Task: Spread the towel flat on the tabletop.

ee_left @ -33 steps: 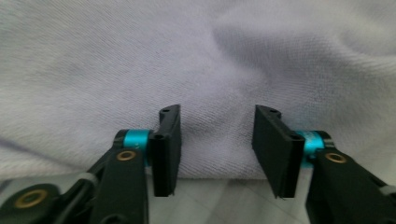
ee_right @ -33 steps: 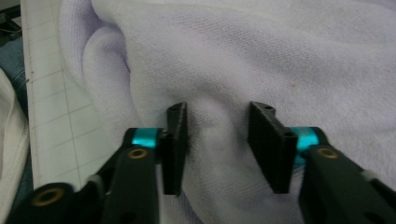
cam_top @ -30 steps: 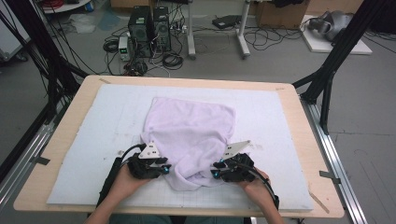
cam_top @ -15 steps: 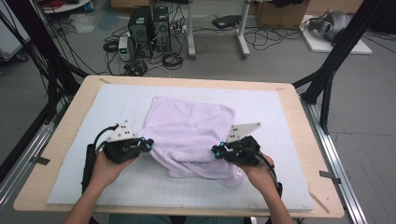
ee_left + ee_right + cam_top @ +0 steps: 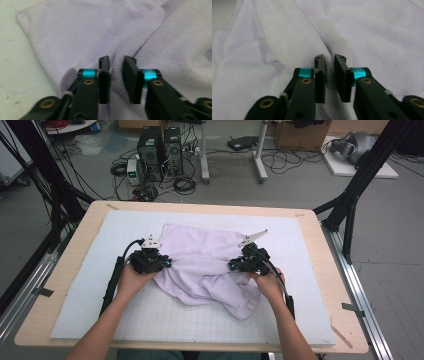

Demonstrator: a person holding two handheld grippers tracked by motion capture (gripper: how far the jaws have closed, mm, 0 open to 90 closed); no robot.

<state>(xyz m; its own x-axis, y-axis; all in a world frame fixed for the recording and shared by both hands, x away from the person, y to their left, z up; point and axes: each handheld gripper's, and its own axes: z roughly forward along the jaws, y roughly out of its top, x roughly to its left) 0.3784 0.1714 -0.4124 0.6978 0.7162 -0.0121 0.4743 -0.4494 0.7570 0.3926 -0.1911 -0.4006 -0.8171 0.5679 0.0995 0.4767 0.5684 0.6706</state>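
Observation:
A lilac towel (image 5: 205, 265) lies rumpled on the white mat, its near part bunched into folds with a small label (image 5: 252, 304) at the near right corner. My left gripper (image 5: 164, 264) sits at the towel's left edge and my right gripper (image 5: 235, 266) at its right side, both pointing inward. In the left gripper view the jaws (image 5: 116, 61) have just been opening and stand a little apart over a crease of the towel (image 5: 75, 32). The right gripper (image 5: 330, 60) has also just been opening, with a ridge of towel (image 5: 374, 32) standing loose between its pads.
The white gridded mat (image 5: 100, 310) covers a wooden table (image 5: 60, 270). Black frame posts (image 5: 350, 215) rise at the far corners, and metal rails (image 5: 365, 305) run along both sides. Computers and cables stand on the floor beyond the far edge.
Both hands have moved away from the person and a little up, dragging the towel's near edge over itself. The left hand swung out left, then back in. The jaws now show a gap.

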